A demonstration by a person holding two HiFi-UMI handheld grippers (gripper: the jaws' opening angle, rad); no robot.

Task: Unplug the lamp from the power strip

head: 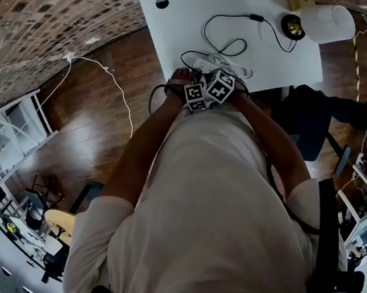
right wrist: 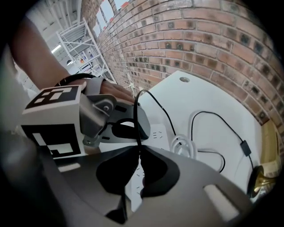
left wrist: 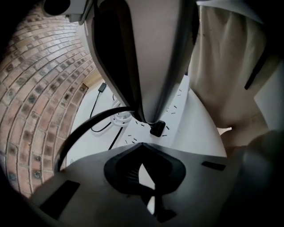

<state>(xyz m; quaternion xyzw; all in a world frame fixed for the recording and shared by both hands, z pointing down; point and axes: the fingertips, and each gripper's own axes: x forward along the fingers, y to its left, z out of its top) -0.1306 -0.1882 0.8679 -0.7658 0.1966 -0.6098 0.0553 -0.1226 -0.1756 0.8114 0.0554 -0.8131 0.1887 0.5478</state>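
A white power strip (head: 205, 63) lies at the near edge of the white table (head: 188, 14). A black plug (left wrist: 156, 128) sits in the strip (left wrist: 179, 95). My right gripper (left wrist: 150, 117) comes down right onto that plug. In its own view, the right gripper (right wrist: 137, 153) is shut on the thin black lamp cord (right wrist: 138, 111). My left gripper (right wrist: 126, 128) rests its tips on the strip (right wrist: 157, 133) beside the right one. In its own view the left gripper (left wrist: 144, 166) shows its pads together. The lamp's white shade (head: 326, 22) and gold base (head: 293, 27) stand at the far right.
The black cord loops across the table through an inline switch (head: 256, 17). A coiled white cable (head: 238, 69) lies next to the strip. The table has a cable hole (head: 162, 3). A brick wall (right wrist: 213, 40) runs behind the table, above a wooden floor (head: 101, 104).
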